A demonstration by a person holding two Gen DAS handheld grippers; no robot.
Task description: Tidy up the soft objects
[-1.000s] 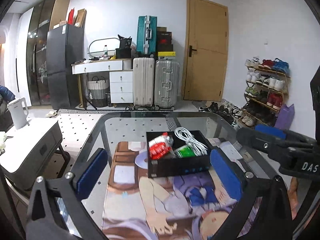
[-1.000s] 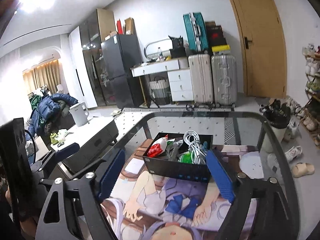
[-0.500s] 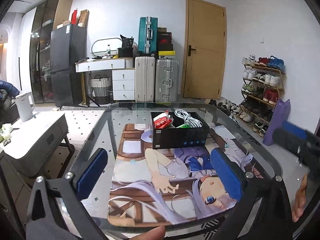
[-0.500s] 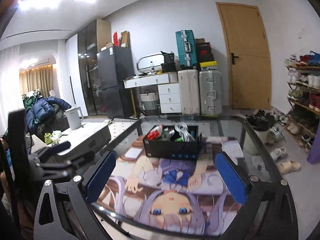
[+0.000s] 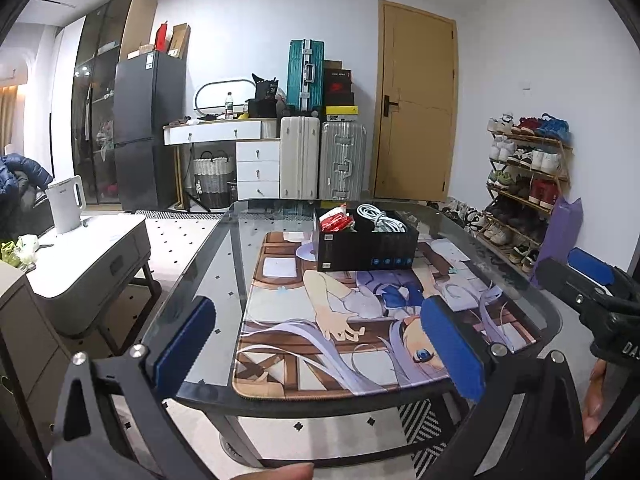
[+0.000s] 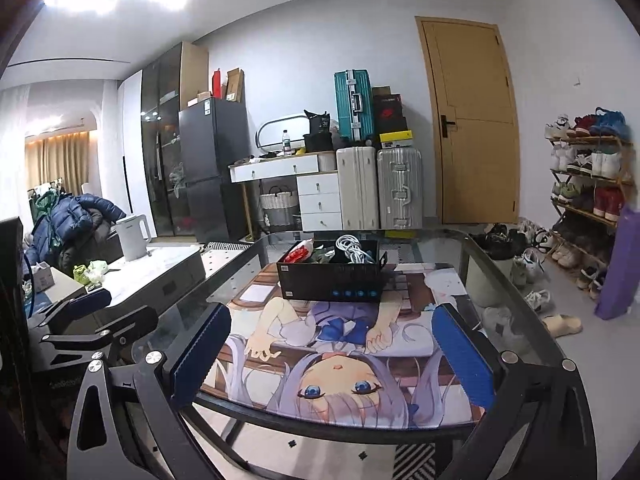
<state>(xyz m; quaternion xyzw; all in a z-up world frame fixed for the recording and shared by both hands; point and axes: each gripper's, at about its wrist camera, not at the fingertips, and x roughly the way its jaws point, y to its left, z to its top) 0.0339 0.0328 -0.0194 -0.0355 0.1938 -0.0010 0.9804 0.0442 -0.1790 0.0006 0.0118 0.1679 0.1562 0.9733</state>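
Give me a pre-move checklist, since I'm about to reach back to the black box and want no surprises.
1. Left tool open and holding nothing: ok.
2. Right tool open and holding nothing: ok.
3. Black box upright on the printed mat: ok.
4. White cable and red packet inside the box: ok.
5. Mat between tools and box free of objects: ok.
6. Everything soft already in the box: cannot tell.
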